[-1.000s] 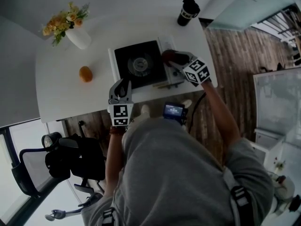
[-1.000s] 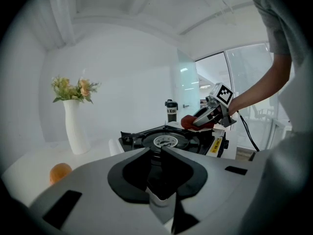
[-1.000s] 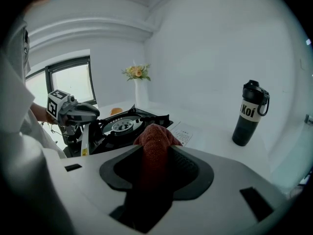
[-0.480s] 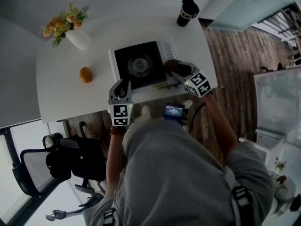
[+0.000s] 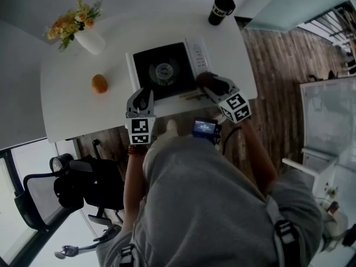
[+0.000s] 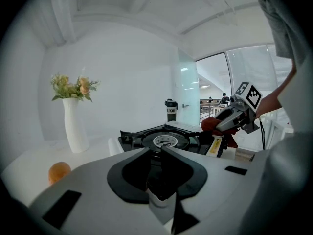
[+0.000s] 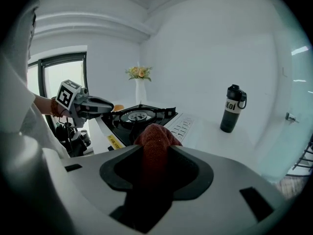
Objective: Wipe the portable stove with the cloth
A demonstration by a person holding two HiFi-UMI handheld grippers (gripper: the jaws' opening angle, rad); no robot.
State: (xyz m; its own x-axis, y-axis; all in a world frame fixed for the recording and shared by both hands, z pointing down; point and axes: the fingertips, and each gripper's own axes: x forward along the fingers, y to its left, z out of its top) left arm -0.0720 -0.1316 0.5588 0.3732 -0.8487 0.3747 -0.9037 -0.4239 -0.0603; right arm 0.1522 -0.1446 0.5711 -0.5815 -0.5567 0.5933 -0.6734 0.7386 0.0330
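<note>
Now, right gripper (image 7: 155, 150): jaws clamped on the cloth (image 7: 155, 131), a dark red wad that fills the gap and bulges past the tips. The head view puts that wad on the portable stove (image 5: 153, 60), right side, over the near end of its white control strip, close to the front right corner. The gripper slants down toward it from the tabletop's near edge.

Left gripper (image 6: 155, 149): jaws drawn almost together, only a thin slit between the 2 tips. The tips sit at the stove's near left corner. Whether they nip its rim, cannot tell.

Stove: black top, 1 round burner (image 5: 164, 71) at centre, yellow label (image 6: 213, 146) on the front face. It stands on the white tabletop (image 5: 72, 113), against the near edge, right of the middle.

Rest of tabletop:
- Orange fruit (image 5: 100, 84) left of the stove, well apart from it.
- White vase (image 5: 92, 41) with yellow flowers, toward the far left corner.
- Dark bottle (image 5: 221, 8), upright, at the far right corner.

Beyond: a person in a grey top stands at the near edge. A small lit screen (image 5: 204, 129) shows just off that edge, between the 2 arms. Black office chair (image 5: 67, 191) on the left, wooden floor (image 5: 278, 77) on the right.
</note>
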